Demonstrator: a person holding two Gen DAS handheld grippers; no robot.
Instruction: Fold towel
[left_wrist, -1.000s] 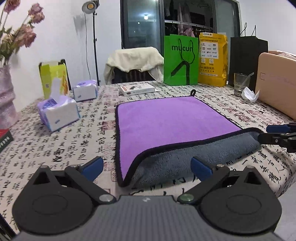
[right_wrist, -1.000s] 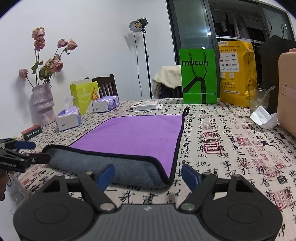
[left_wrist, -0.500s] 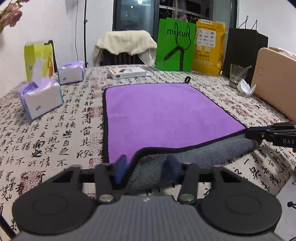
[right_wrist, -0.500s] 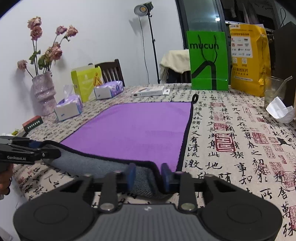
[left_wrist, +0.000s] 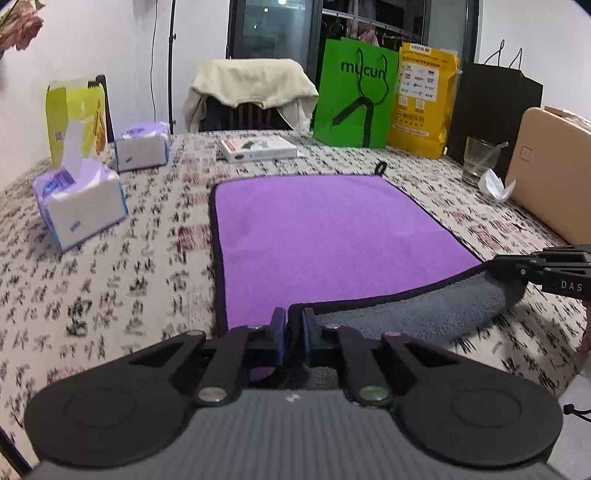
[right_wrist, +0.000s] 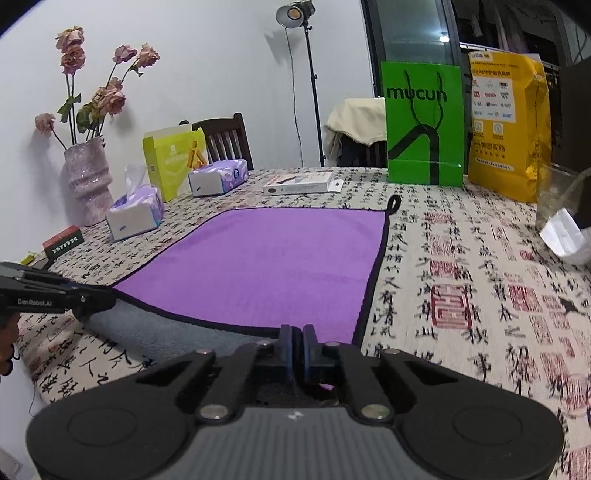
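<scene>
A purple towel (left_wrist: 332, 236) with a black border and grey underside lies flat on the patterned tablecloth, its near edge turned up so the grey shows. My left gripper (left_wrist: 294, 323) is shut on the towel's near-left corner. My right gripper (right_wrist: 298, 341) is shut on the near-right corner. The towel also shows in the right wrist view (right_wrist: 266, 266). Each gripper appears at the edge of the other's view, the right one (left_wrist: 517, 267) and the left one (right_wrist: 88, 297), both clamped on the lifted edge.
Tissue packs (left_wrist: 79, 203) and a yellow-green box (left_wrist: 75, 114) stand at the left. A white box (left_wrist: 258, 147), green bag (left_wrist: 354, 96) and yellow bag (left_wrist: 424, 99) line the back. A glass (left_wrist: 478, 160) and tan case (left_wrist: 550, 173) stand right. A vase (right_wrist: 88, 181) is far left.
Both grippers closed from open onto the towel's near corners. The near edge has lifted slightly off the table.
</scene>
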